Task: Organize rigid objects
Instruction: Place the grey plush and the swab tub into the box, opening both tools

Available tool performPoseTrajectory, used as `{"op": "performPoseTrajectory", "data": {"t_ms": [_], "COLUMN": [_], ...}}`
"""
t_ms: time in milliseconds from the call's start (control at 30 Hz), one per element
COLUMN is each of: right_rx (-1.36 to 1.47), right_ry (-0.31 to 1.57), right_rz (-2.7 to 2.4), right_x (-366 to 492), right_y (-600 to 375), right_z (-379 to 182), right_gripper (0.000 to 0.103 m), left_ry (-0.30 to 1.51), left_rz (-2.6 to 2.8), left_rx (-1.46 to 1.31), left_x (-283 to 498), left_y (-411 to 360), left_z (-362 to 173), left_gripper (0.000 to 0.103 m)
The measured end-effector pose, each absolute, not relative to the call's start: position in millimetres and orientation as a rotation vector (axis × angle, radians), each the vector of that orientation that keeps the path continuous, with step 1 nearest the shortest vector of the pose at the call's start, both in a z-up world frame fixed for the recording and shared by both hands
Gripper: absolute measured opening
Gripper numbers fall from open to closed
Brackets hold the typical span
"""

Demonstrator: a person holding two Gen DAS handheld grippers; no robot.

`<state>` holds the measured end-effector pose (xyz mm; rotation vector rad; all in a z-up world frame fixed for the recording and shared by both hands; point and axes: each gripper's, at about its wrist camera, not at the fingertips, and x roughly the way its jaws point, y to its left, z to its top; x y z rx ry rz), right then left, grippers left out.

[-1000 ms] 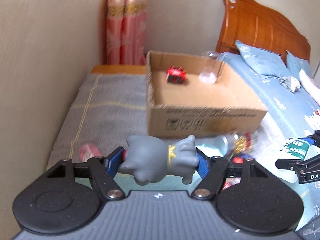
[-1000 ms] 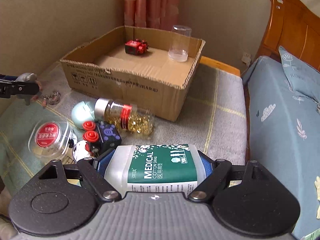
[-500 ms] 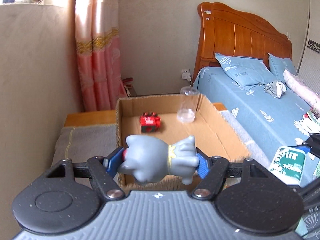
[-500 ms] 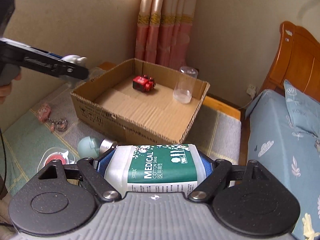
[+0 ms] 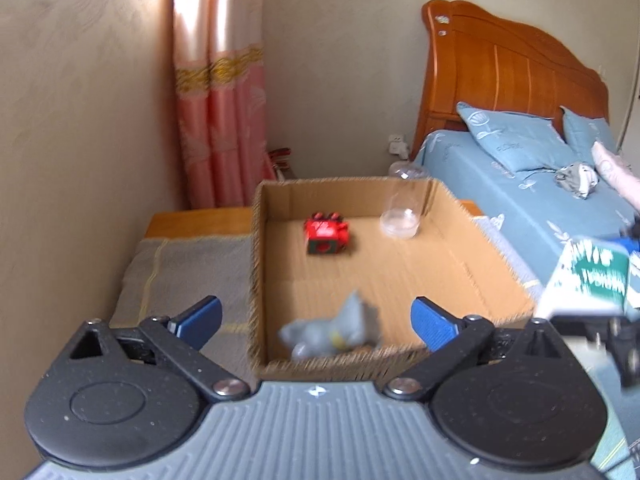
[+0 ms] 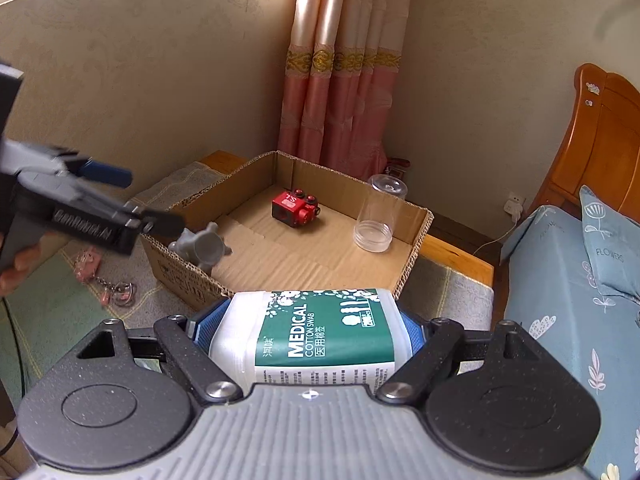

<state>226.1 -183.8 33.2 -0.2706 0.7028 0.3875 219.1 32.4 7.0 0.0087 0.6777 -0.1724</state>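
A grey toy figure (image 5: 332, 336) is blurred at the near end of the open cardboard box (image 5: 256, 264), just below my left gripper (image 5: 316, 318), whose jaws are wide open and empty. It also shows in the right wrist view (image 6: 200, 246) over the box's near left edge, under the left gripper (image 6: 120, 196). My right gripper (image 6: 308, 328) is shut on a white medical cotton swab tub (image 6: 312, 332) with a green label, held in front of the box (image 6: 416, 240). The tub shows at the right of the left wrist view (image 5: 592, 276).
In the box are a red toy block (image 6: 294, 208) and a clear plastic cup (image 6: 378, 220). A pink keychain (image 6: 100, 276) lies on the grey blanket left of the box. A bed with blue sheets (image 5: 540, 200) and a wooden headboard (image 5: 508, 72) is on the right.
My left gripper has opened and let go of the grey toy figure, which now drops into the box. Both grippers have risen and moved toward the box; the right one still holds the tub.
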Motion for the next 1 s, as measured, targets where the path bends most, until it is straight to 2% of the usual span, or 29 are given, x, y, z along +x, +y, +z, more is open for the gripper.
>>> {"op": "performPoseTrajectory", "data": {"t_ms": [700,767,800,1000], "right_rx": [-0.269,-0.261,-0.258,-0.245], "right_ry": [0.745,0.736,0.723,0.714], "right_rz": [0.316,0.309,0.292,0.301], "right_x": [354,363,365,355], "right_y": [-148,-147,-147,-148], "right_z": [36,35,35,39], "right_gripper": [0.087,0.093,0.103,0.103], "left_ry": [0.658,0.663,0.667,0.706], "left_rz": [-0.025,-0.013,-0.008,-0.002], "left_rx": [0.0,-0.003,-0.003,-0.007], "left_x": [153,151,150,143], "left_y": [68,70,72,80], "left_z": [-7,-9,-11,-25], "left_gripper": [0.102,0.102,0.102,0.102]}}
